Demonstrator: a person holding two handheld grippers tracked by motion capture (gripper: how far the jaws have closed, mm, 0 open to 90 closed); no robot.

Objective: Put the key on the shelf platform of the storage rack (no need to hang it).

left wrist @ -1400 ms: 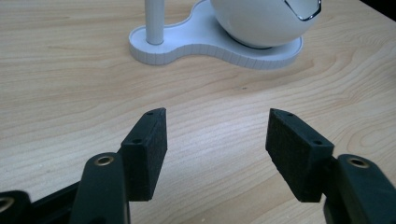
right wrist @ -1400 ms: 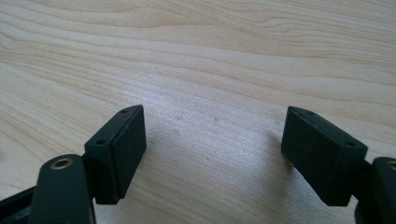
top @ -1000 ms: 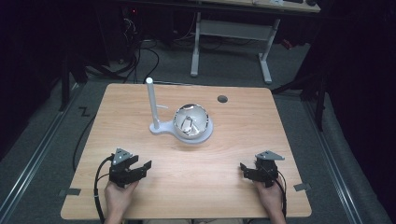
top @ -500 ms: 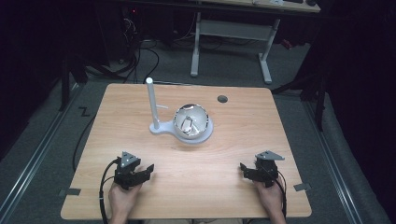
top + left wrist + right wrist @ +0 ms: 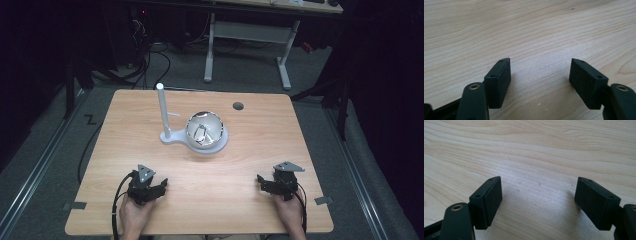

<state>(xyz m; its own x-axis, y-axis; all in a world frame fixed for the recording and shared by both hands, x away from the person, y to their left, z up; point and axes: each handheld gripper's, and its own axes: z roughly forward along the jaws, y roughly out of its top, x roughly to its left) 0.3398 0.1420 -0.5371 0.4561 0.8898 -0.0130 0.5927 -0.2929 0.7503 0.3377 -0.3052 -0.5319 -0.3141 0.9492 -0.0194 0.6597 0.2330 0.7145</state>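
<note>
Left gripper (image 5: pixel 146 186) rests low at the near-left of the desk (image 5: pixel 260 130); jaws spread wide, holding nothing, bare wood grain between them in the left gripper view. White post (image 5: pixel 162 110) stands upright mid-desk on a base that touches the shiny bowl (image 5: pixel 205 131), just right of it; both well apart from the grippers. Right gripper (image 5: pixel 278 184) sits near-right, jaws likewise wide and empty. Judged a ready stance: both jaws open, flanking the bowl for a reach.
</note>
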